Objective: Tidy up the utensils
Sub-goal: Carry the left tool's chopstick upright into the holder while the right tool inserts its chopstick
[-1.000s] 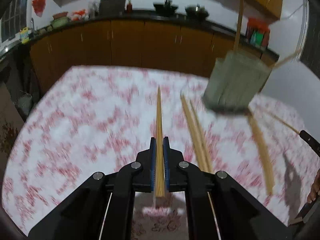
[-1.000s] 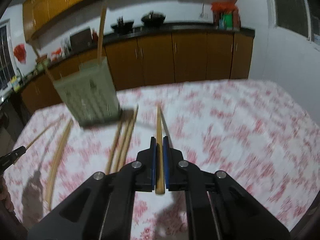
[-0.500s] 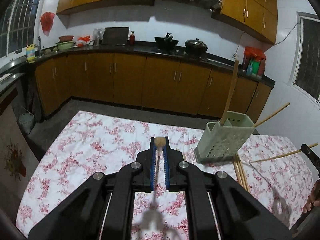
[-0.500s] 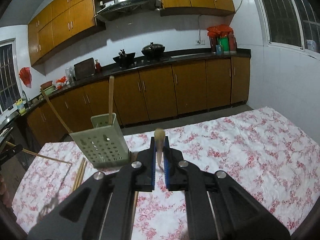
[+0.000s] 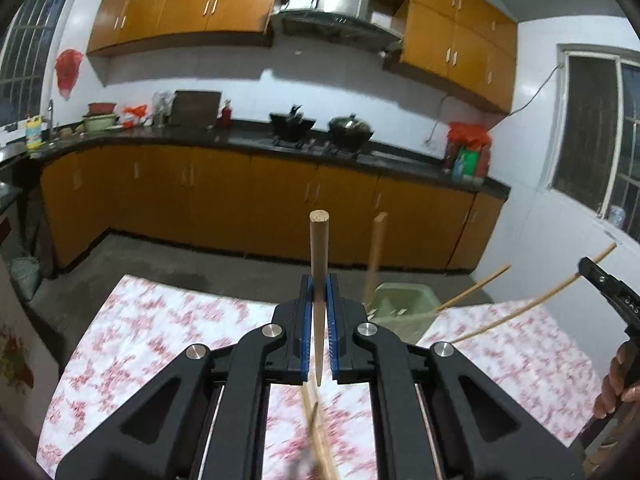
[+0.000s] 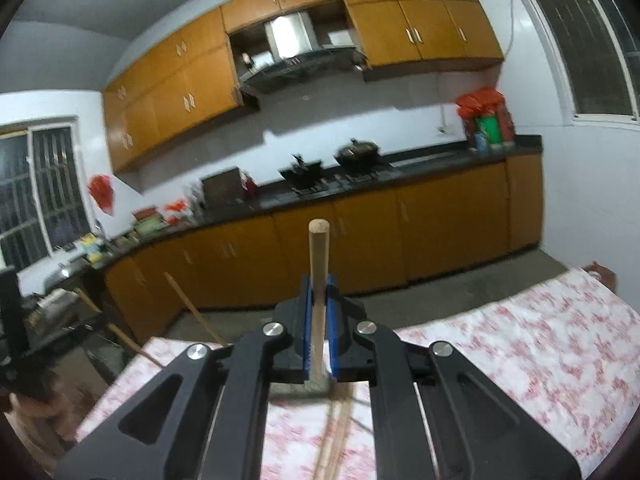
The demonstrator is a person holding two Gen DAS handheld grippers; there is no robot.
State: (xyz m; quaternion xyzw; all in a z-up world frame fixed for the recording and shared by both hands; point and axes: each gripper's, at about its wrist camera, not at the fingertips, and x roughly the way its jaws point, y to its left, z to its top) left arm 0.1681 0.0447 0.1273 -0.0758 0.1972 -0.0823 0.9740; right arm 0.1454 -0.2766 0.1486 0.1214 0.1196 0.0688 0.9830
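The left gripper (image 5: 319, 292) is clamping a wooden chopstick (image 5: 319, 256) between its blue pads, blunt end pointing up and away toward the room. The right gripper (image 6: 319, 292) is likewise pinching its own chopstick (image 6: 319, 264), thick end raised. In the left wrist view a pale green utensil holder (image 5: 400, 308) is standing on the table just right of the fingers, with chopsticks leaning out of it. More loose sticks (image 5: 318, 440) are lying on the cloth below — blurred.

The table (image 5: 160, 340) is wearing a white cloth with a red floral print. Beyond it, orange-brown base cabinets (image 5: 240, 200) are running under a dark countertop (image 5: 200, 138) that is carrying two woks (image 5: 350, 128) — upper cabinets (image 5: 180, 4) and a range hood (image 5: 340, 4) are hanging above, and barred windows (image 5: 600, 136) are flanking the white walls.
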